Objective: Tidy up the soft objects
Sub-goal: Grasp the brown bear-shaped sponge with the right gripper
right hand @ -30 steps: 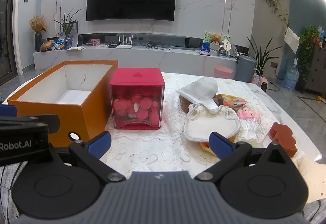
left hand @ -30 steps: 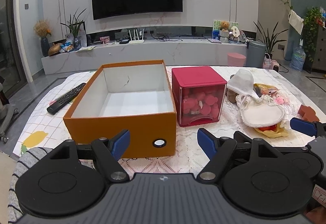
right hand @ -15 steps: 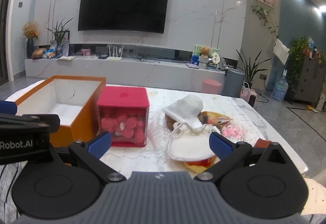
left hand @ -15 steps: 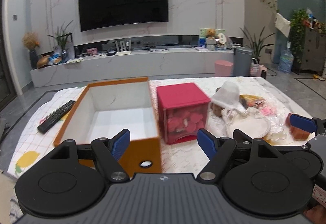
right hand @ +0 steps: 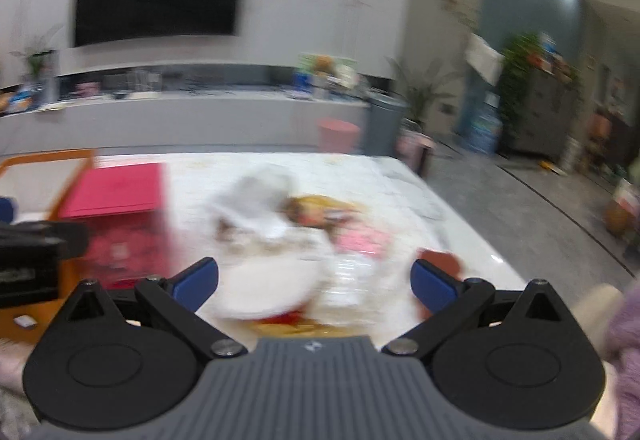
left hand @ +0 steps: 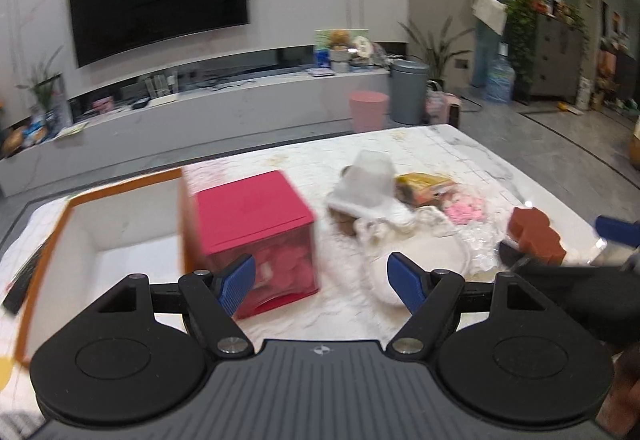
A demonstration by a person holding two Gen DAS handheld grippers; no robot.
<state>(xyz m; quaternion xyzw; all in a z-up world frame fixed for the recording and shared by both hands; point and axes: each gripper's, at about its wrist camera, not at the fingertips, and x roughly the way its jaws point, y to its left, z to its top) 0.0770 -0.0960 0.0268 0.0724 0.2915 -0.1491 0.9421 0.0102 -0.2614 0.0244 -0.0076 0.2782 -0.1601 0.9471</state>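
Note:
A heap of soft things lies on the table: white cloth bags (left hand: 372, 184) (right hand: 260, 196), a round white pad (left hand: 420, 264), a yellow packet (left hand: 424, 182), a pink item (left hand: 466, 210) (right hand: 362, 240) and a red-brown sponge piece (left hand: 534, 230). An open orange box (left hand: 44, 252) with a white inside stands at the left. A red-lidded clear box (left hand: 256, 224) (right hand: 116, 196) of pink balls stands beside it. My left gripper (left hand: 320, 280) is open and empty, above the table's near side. My right gripper (right hand: 316, 282) is open and empty, in front of the heap; its view is blurred.
A black remote (left hand: 24, 280) lies left of the orange box. The table's right edge (left hand: 560, 200) drops to a grey floor. A TV wall, a low console, a pink bin (left hand: 368, 108) and a grey bin (left hand: 410, 90) stand behind the table.
Both grippers have risen and swung right, toward the heap of soft things. The boxes have slid left in both views. Both stay open and empty.

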